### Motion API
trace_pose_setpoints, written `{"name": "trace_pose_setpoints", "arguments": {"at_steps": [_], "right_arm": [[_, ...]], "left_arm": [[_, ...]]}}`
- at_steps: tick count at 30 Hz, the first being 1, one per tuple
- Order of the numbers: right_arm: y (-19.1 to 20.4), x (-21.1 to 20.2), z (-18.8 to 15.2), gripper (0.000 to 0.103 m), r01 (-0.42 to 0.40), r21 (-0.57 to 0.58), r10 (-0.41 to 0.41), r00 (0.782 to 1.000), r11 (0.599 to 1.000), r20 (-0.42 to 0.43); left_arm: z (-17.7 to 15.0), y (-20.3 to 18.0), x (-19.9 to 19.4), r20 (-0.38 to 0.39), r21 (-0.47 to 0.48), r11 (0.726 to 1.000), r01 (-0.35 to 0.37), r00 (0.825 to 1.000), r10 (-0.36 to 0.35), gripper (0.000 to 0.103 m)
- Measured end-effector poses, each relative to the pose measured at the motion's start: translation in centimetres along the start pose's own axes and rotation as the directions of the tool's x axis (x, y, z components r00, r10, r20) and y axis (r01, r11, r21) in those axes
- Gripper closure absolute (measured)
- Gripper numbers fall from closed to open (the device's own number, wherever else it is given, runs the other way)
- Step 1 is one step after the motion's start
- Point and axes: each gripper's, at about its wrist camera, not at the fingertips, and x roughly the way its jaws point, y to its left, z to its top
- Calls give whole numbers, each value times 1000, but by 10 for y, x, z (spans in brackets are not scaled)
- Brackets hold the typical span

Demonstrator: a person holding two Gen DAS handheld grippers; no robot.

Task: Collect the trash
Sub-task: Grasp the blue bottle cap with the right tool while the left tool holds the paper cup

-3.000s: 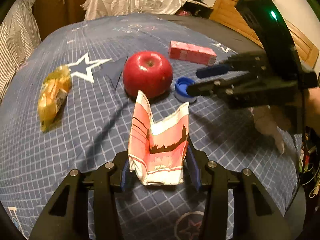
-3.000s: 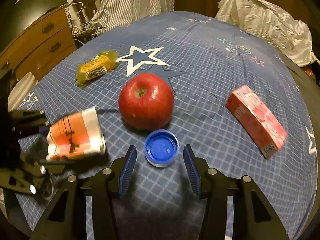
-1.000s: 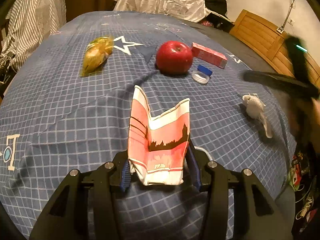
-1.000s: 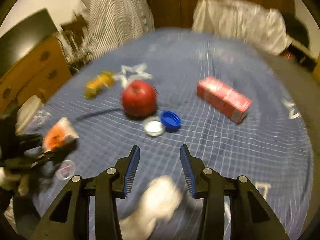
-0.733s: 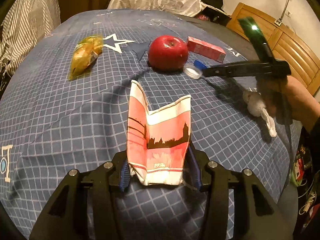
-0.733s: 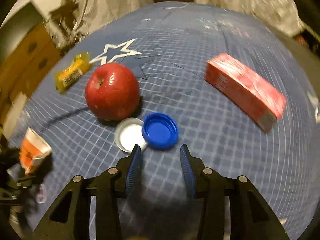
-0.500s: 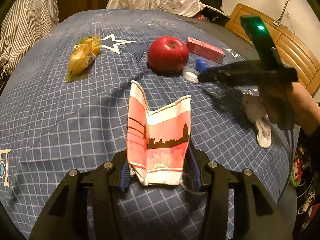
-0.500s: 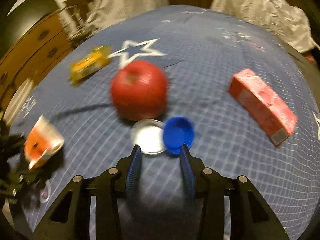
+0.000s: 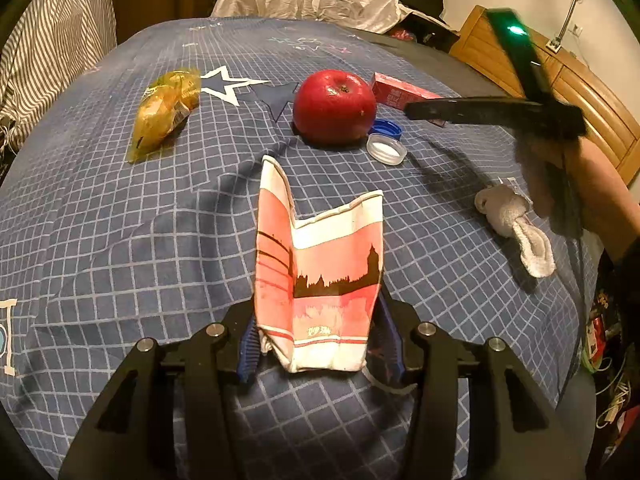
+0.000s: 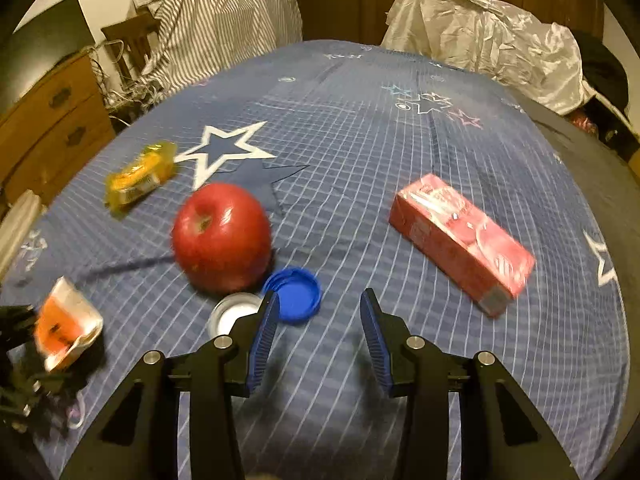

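Observation:
My left gripper (image 9: 318, 336) is shut on a crushed red-and-white paper cup (image 9: 320, 276), held above the blue checked cloth; the cup also shows at the left of the right wrist view (image 10: 66, 318). My right gripper (image 10: 316, 320) is open and empty, just right of a blue cap (image 10: 294, 294) and a white cap (image 10: 232, 316). Both caps lie beside a red apple (image 10: 222, 236). In the left wrist view the right gripper (image 9: 412, 110) reaches in over the blue cap (image 9: 386, 128) and white cap (image 9: 386, 148). A crumpled white tissue (image 9: 514, 224) lies at the right.
A yellow snack wrapper (image 9: 166, 114) lies at the far left, and a red carton (image 10: 460, 236) at the right. A silver plastic bag (image 10: 484, 40) sits at the cloth's far edge. A wooden dresser (image 10: 52, 120) stands to the left.
My right gripper dropped to the caps, knocked the blue cap and shifted right. My left gripper kept hold of the cup and drew back from the apple.

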Motion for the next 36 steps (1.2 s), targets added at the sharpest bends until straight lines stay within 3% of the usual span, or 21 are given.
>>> {"name": "trace_pose_setpoints", "arguments": {"at_steps": [3,6,8,10,14,16,21,25,28,30,36], "right_arm": [[-1,29,14,60,-39,18,40,998,999,-53],[3,53,13,60,8,-53,-16,990,999,-143],[-1,49,7,60,29,-84,-42,986,996,-163],[-10,34,-9,60,108,-150,-135,974,983,-182],[-43,-5,-48,60,199,-200,-244,943,959,-228],[-64,-32,-72,60,201,-166,-236,944,965,-229],[-87,-82,-107,60,90,-6,-90,993,996,-79],[-78,-66,-115,60,24,20,-23,999,1000,-48],[-72,-47,-116,46,37,30,-36,999,999,-25],[-67,-38,-113,45,34,43,-32,999,999,-27],[-62,-32,-112,45,47,38,-46,999,998,-19]], "left_arm": [[1,0,1,-1,-3,1000,4,1000,-4,56],[2,0,3,-3,-4,1000,6,1000,-6,56],[1,2,3,-3,-6,1000,11,1000,-11,56],[1,4,3,-3,-11,1000,20,1000,-20,55],[1,8,3,1,-15,999,30,1000,-30,54],[0,9,1,4,-18,999,35,999,-35,54],[-1,11,-1,18,-35,999,37,999,-37,53],[0,12,-7,43,-51,998,25,999,-23,44],[6,12,-15,75,-59,998,1,997,4,36],[11,13,-15,83,-63,998,-18,996,23,34],[16,2,3,16,-4,999,-51,999,51,33]]}}
